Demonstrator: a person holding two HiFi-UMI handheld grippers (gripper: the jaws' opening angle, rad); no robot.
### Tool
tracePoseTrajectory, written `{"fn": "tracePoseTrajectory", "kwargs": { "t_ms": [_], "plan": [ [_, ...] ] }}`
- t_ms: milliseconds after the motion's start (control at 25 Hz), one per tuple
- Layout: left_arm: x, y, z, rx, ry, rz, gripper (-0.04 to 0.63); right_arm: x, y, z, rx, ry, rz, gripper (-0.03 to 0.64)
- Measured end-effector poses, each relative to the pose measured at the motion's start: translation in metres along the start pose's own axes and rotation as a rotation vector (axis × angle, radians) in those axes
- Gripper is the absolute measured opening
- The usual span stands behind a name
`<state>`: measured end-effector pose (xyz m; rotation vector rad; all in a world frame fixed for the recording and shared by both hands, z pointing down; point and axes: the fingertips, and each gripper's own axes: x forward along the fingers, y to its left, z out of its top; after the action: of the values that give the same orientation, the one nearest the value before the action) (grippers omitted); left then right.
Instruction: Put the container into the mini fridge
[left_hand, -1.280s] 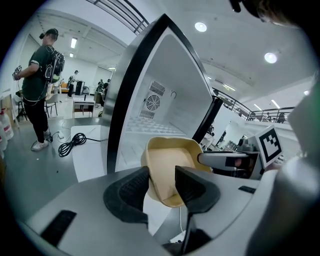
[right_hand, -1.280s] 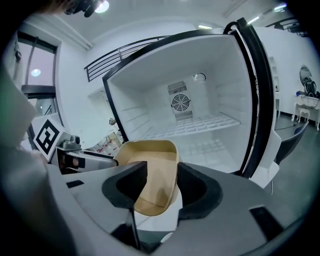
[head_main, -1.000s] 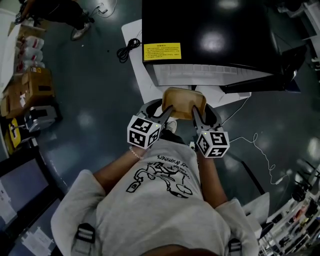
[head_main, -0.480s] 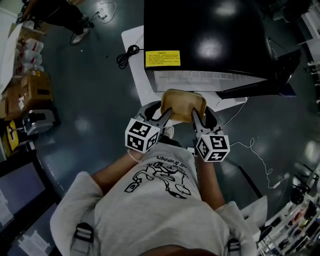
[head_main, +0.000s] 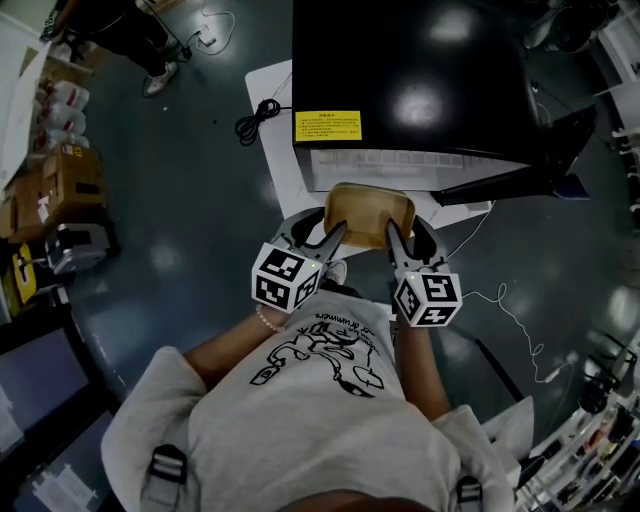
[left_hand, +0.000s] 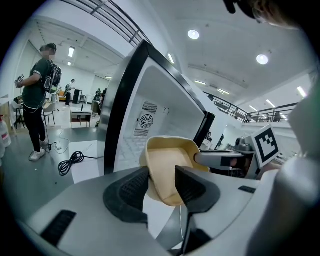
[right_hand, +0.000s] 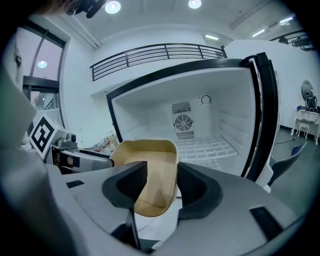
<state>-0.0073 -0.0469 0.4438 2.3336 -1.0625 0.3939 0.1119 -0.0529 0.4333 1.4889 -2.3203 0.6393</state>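
tan container (head_main: 368, 215) held btwn both tools, L gripper (head_main: 334, 236) clamped on its 9 o'clock wall, R gripper (head_main: 393, 237) clamped on 3 o'clock wall, open mini fridge (head_main: 410, 80) at 12

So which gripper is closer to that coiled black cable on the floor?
Left. The left gripper holds the container's side facing the cable; the right gripper holds the opposite side.

Tan container (head_main: 368, 215), prob. level, nr fridge (head_main: 410, 70)

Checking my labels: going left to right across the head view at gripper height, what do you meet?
Cardboard box → left gripper → container → right gripper → white cable.
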Motion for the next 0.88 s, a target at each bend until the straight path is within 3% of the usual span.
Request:
{"fn": "tracePoseTrajectory", "kwargs": {
  "t_ms": [880],
  "plan": [
    [0.018,-0.010,0.015,0.005,-0.018,-0.009,0.173,0.003,-0.021,0.017,-0.013,-0.029,-0.016,0.181]
  ]
}}
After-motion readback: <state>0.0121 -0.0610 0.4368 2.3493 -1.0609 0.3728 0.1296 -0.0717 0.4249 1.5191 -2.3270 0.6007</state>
